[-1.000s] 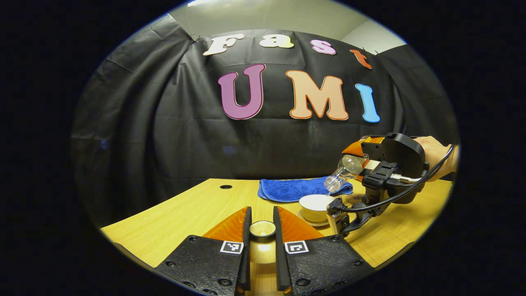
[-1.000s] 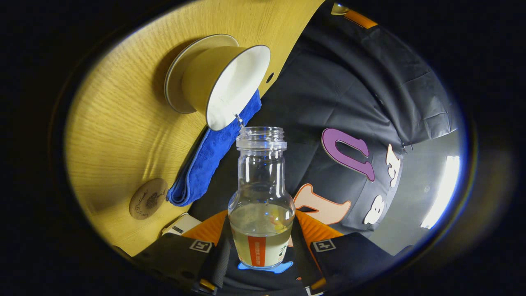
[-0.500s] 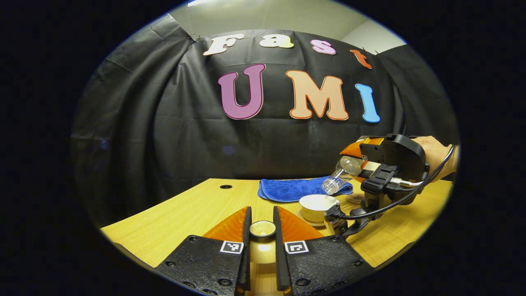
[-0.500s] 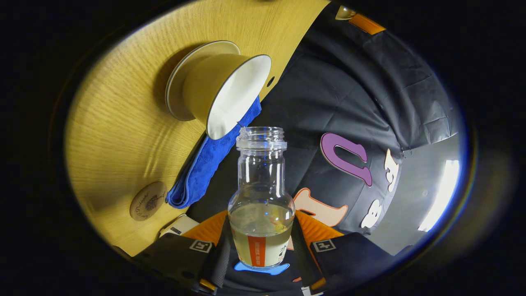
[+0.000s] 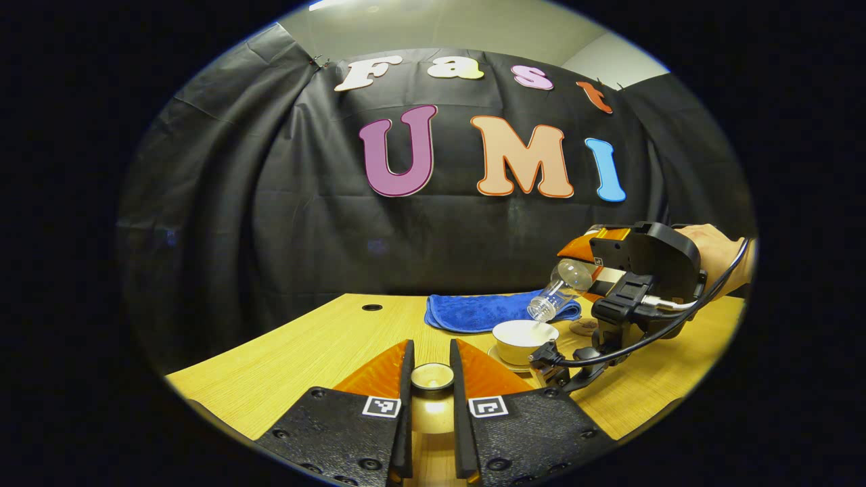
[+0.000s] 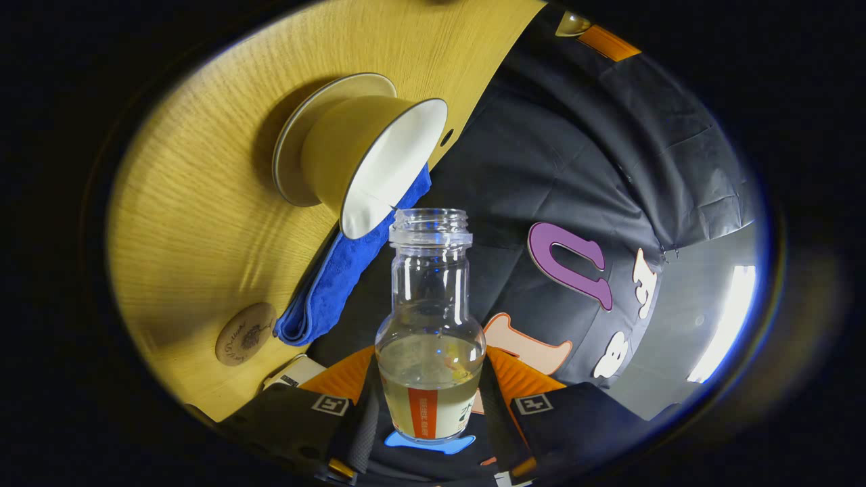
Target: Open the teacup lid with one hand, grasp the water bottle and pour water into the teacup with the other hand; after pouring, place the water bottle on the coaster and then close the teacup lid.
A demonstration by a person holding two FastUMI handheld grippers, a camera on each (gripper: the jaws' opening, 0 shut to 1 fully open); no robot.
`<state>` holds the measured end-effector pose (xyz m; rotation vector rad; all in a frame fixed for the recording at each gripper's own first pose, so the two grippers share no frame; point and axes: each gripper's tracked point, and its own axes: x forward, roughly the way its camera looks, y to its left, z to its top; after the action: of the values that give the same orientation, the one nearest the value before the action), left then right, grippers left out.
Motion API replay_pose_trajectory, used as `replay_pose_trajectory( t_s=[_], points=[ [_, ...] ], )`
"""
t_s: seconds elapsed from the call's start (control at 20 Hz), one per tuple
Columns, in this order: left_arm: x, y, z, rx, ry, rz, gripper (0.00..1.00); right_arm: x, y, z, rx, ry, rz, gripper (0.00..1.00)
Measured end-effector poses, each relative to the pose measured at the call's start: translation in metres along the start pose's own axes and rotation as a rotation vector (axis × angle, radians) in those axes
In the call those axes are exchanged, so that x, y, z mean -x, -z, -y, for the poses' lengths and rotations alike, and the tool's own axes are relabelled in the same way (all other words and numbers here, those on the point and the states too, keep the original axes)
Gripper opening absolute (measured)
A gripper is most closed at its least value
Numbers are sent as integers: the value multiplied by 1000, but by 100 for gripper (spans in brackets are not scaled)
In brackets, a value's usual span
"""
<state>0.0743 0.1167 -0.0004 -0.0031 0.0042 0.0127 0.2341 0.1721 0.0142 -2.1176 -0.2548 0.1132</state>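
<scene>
Both grippers clenched: left gripper [image 5: 431, 379] pinches teacup lid [image 5: 432, 376] above table [image 5: 304, 352] near edge; right gripper [image 6: 429, 406] grips tilted water bottle [image 6: 430, 325], mouth over open teacup [image 5: 523, 340] beside blue towel [image 5: 480, 311]; coaster [image 6: 245, 333] near towel

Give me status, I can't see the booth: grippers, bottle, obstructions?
Left hand-held gripper shut on lid. Right hand-held gripper shut on water bottle, tilted over teacup. Nothing obstructing.
</scene>
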Motion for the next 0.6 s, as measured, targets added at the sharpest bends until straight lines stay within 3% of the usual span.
replay_pose_trajectory(
  t_s=[0.25, 0.6],
  points=[
    [0, -1, -1, -1, -7, 1, 22, 2, -1, -13, -142, -61, -1, 72],
    [1, 0, -2, -1, -11, 0, 22, 2, -1, -27, -248, -131, 7, 74]
  ],
)
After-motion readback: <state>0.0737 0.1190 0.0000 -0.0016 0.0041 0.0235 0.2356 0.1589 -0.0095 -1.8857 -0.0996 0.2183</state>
